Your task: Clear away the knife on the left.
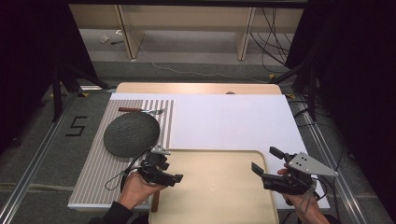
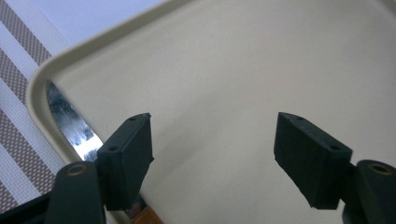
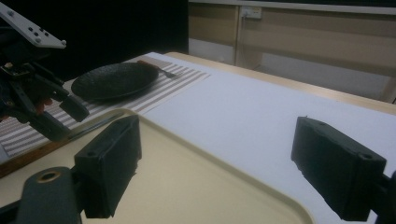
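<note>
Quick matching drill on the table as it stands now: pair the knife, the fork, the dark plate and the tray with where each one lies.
Things:
1. knife
2. fork
3. dark plate
4. tray

Places:
A. on the striped mat, beyond the plate
B. on the near side of the table, between the two grippers
C. beside the tray's left rim, on the mat, by the left gripper
D. on the striped mat, between the fork and the left gripper

Pairs: 1-C, 2-A, 3-D, 4-B
</note>
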A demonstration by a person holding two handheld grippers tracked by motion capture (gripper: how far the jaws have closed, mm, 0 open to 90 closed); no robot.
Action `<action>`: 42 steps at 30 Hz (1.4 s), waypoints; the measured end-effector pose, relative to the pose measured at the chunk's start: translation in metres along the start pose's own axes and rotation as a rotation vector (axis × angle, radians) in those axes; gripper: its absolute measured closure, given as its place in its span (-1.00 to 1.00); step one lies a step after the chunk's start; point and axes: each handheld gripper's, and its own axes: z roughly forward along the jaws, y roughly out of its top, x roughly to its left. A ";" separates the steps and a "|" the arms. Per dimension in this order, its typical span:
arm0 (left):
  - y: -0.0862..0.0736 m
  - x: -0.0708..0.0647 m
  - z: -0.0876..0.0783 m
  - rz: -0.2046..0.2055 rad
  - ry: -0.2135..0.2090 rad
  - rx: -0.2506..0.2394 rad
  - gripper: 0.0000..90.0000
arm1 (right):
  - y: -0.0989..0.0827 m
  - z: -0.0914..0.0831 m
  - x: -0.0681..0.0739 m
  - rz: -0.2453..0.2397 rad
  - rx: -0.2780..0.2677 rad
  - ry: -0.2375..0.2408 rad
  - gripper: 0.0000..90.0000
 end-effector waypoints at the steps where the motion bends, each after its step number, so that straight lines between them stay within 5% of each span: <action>1: 0.000 0.000 -0.001 -0.001 0.000 -0.015 -0.42 | 0.000 0.000 0.000 0.000 0.002 0.001 -0.62; 13: 0.002 0.001 -0.024 0.006 -0.022 -0.311 -0.55 | 0.000 0.000 0.000 -0.001 0.002 0.001 -0.62; 16: 0.002 0.002 -0.027 0.031 -0.045 -0.369 -0.58 | 0.000 0.000 0.000 -0.002 -0.001 0.001 -0.62; 25: -0.003 -0.007 -0.041 0.016 -0.047 -0.544 -0.64 | 0.000 0.000 0.000 0.000 0.000 0.002 -0.62; 34: -0.009 -0.025 -0.048 -0.017 -0.010 -0.592 -0.65 | 0.000 0.000 0.001 -0.002 0.001 0.005 -0.62; 42: -0.013 -0.025 -0.053 -0.029 0.003 -0.604 -0.65 | 0.000 -0.001 0.002 0.000 0.003 0.008 -0.63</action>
